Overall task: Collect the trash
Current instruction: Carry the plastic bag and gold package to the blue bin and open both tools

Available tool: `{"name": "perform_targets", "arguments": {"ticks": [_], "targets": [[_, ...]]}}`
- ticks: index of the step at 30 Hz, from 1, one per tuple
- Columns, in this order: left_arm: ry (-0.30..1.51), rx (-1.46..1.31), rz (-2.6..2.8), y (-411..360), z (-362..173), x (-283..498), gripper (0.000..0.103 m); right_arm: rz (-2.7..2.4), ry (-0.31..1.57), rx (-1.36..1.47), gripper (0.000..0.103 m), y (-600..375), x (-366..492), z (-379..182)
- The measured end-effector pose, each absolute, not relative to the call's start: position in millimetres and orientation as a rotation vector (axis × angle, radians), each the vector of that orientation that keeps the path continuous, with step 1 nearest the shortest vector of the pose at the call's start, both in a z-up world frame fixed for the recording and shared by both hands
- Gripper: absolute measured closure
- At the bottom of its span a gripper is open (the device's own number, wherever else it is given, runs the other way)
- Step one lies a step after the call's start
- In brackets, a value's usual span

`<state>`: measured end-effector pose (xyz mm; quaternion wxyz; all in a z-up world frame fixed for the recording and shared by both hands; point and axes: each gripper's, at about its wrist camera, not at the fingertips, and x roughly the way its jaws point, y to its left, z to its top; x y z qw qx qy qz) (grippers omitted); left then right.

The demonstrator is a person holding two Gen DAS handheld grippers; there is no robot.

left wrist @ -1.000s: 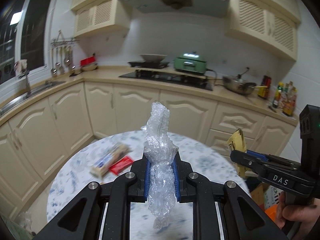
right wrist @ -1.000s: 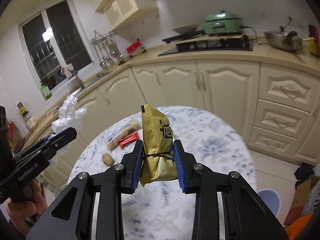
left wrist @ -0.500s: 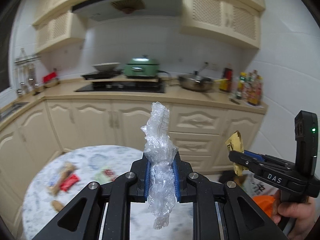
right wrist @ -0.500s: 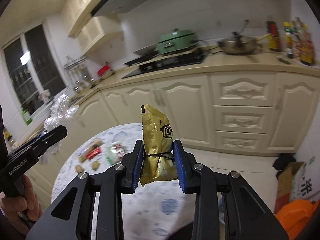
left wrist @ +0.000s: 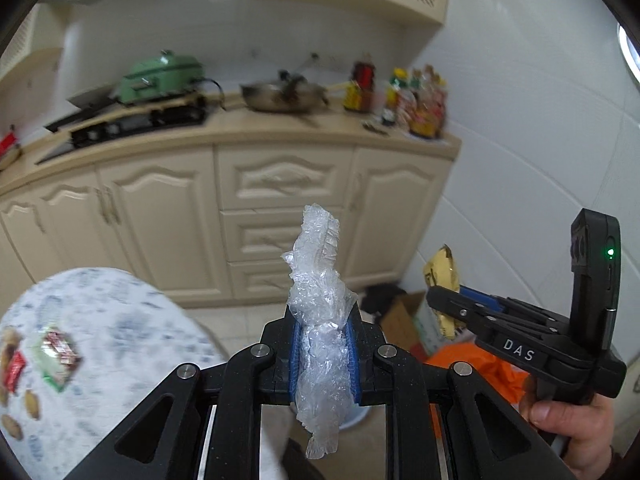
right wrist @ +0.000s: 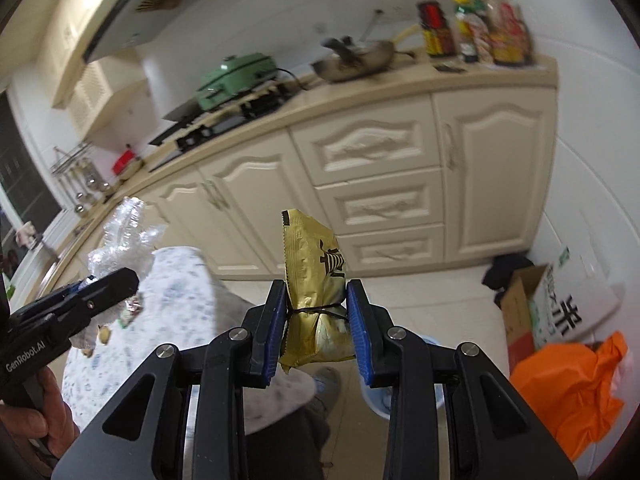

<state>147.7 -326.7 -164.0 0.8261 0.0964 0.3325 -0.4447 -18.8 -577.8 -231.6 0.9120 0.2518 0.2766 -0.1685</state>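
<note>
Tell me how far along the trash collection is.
Done: two pieces are picked up. In hand: left tongs clamp a crumpled clear plastic wrap; right tongs clamp a gold snack wrapper, both off the table. Left: neither is dropped yet, and wrappers remain on the round table.

The left gripper (left wrist: pixel 324 354) points forward and downward, its blue pads pressed tight on a crumpled clear plastic wrap (left wrist: pixel 320 320). To its right, the right gripper (right wrist: pixel 317 330) tilts down likewise, clamped on a gold foil packet (right wrist: pixel 316 292). A bare hand (left wrist: pixel 568 424) grips the right gripper's handle; another hand (right wrist: pixel 36 412) grips the left's.
</note>
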Motion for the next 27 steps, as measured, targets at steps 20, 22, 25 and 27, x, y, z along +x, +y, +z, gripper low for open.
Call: {"name": "perform_targets", "arguments": {"ticks": [20, 22, 25, 27], "targets": [[1.108, 0.398, -1.046, -529, -275, 253, 0.086, -0.416, 0.772, 0.752, 0.070, -667, -3, -371], [1.141, 0.444, -1.052, -545, -285, 261, 0.080, -0.416, 0.802, 0.775, 0.067, -674, 2, -385], [1.134, 0.499, -1.010, -568, -299, 277, 0.041, -0.456, 0.822, 0.802, 0.038, -683, 1, -397], [1.107, 0.494, -0.987, -577, -300, 284, 0.018, -0.476, 0.811, 0.828, 0.021, -688, -6, -400]]}}
